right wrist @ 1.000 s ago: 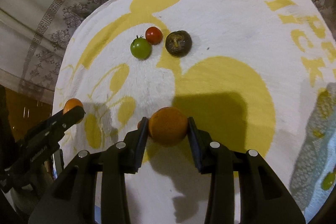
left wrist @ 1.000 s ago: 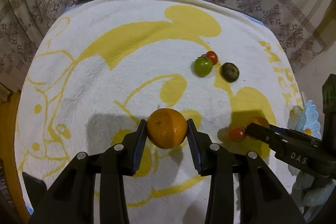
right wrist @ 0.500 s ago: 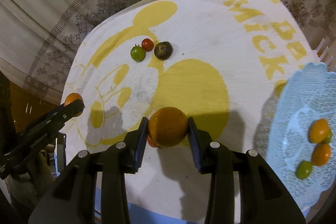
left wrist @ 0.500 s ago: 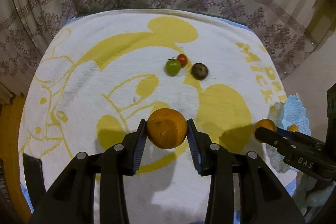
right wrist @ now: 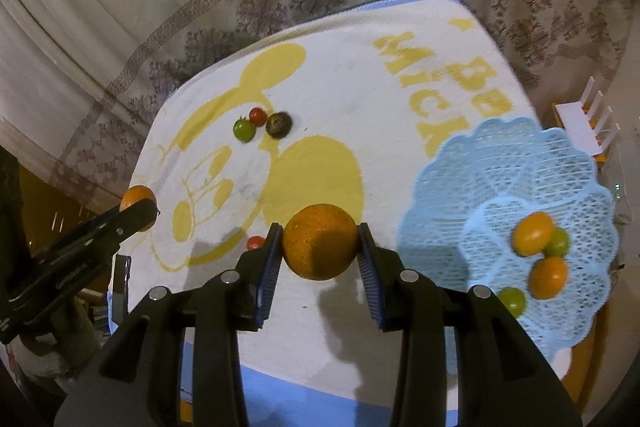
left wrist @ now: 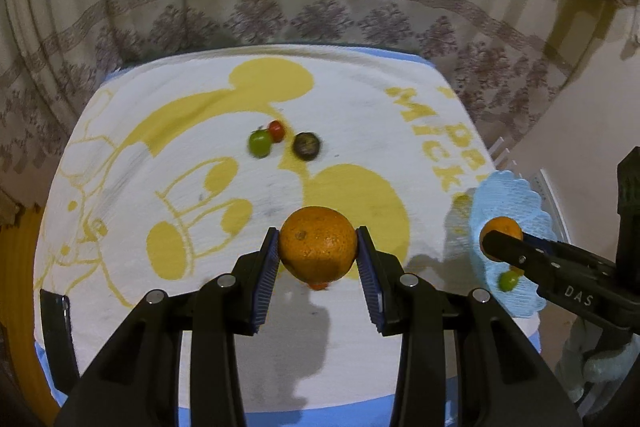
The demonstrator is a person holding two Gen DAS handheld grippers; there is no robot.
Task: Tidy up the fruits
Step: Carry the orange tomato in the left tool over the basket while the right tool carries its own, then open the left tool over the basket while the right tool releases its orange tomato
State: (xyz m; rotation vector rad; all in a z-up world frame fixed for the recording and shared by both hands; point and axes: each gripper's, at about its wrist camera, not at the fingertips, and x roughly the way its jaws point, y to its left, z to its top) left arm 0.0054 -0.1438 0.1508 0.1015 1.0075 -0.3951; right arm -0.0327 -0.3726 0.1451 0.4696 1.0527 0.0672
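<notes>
Left tongs (left wrist: 318, 253) and right tongs (right wrist: 319, 249) each clamp an orange.

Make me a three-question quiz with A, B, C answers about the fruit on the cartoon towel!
1. Where is the blue lace basket?
A. at the towel's right edge
B. in the towel's middle
C. by the curtain

2. What colour is the small fruit touching the red one?
A. purple
B. green
C. white

3. What is the right hand-held gripper doing?
A. hanging open
B. squeezing an orange
C. pinching the towel

Answers:
1 A, the basket overhangs the towel on the right in the right wrist view.
2 B, a green fruit sits against the red one, with a dark fruit beside them.
3 B, both pads press the orange; the left hand-held gripper clamps another orange.
</notes>
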